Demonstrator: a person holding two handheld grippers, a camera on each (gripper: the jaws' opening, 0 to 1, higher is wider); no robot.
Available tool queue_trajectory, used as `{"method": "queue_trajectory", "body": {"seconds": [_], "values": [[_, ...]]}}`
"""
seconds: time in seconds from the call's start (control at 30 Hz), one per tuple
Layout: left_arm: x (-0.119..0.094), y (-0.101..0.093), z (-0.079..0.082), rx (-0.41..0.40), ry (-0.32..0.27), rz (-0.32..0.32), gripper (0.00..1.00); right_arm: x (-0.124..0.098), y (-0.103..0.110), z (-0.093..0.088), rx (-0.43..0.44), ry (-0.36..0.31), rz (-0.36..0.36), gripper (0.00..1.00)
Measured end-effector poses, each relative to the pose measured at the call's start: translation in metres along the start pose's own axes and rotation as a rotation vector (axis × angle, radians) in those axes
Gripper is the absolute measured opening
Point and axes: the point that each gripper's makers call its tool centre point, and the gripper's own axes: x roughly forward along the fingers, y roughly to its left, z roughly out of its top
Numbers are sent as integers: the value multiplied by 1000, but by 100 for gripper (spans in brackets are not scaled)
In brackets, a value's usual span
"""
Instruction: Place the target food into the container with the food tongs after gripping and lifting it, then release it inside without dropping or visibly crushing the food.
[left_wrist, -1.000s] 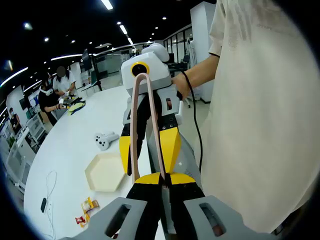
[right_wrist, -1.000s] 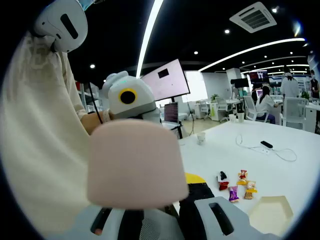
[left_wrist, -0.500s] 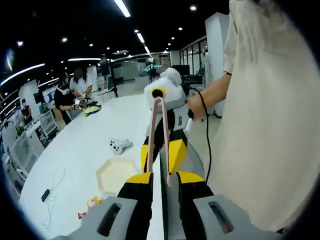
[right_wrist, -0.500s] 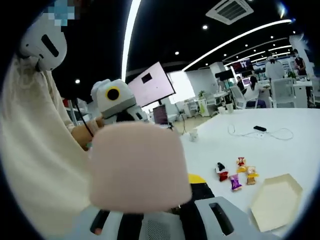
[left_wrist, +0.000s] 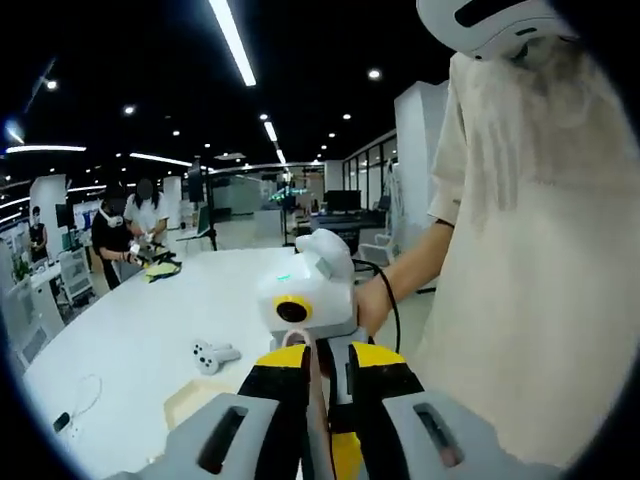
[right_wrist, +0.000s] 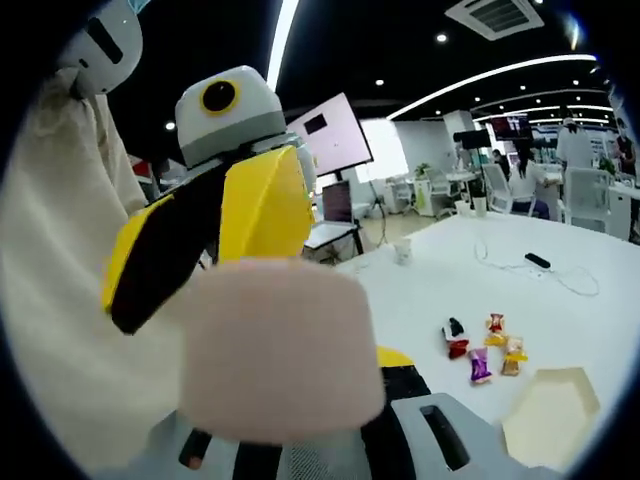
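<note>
The pink food tongs (right_wrist: 275, 350) stand broad and close in the right gripper view, held in my right gripper (right_wrist: 305, 385), whose jaws they mostly hide. In the left gripper view a thin arm of the tongs (left_wrist: 314, 395) runs through the narrow gap of my left gripper (left_wrist: 328, 365), and my right gripper (left_wrist: 343, 452) faces me just beyond. My left gripper (right_wrist: 195, 255) hangs yellow and black above the tongs. Several wrapped candies (right_wrist: 482, 350) lie on the white table (right_wrist: 560, 310) beside a cream hexagonal tray (right_wrist: 545, 415), also the tray (left_wrist: 195, 398).
A person in a cream shirt (left_wrist: 520, 280) stands right beside both grippers. A white controller (left_wrist: 212, 353) lies on the table, with a cable and a small black item (right_wrist: 540, 262) and a cup (right_wrist: 402, 252) farther off. Other people (left_wrist: 125, 225) work at the far end.
My left gripper has closed in on the right one, and its jaws, pressed on the tongs a second ago, now show a slight gap. The tongs stayed fixed in the right gripper.
</note>
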Motion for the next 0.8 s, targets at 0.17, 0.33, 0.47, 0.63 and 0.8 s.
{"method": "queue_trajectory", "body": {"seconds": [0.17, 0.33, 0.47, 0.63, 0.8], "values": [[-1, -1, -1, -10, -4, -5, 12, -1, 1, -2, -11, 12, 5, 27], [-14, 6, -1, -14, -6, 28, 12, -6, -4, -2, 17, -7, -10, 27], [-29, 17, -11, -42, -3, 98, 13, -10, -17, -2, 59, -28, -59, 26], [-41, 25, -27, -71, 26, 166, 14, -16, -40, -6, 94, -23, -170, 23], [-67, 24, -75, -144, 119, 297, 15, -11, -63, -10, 181, -62, -195, 23]]}}
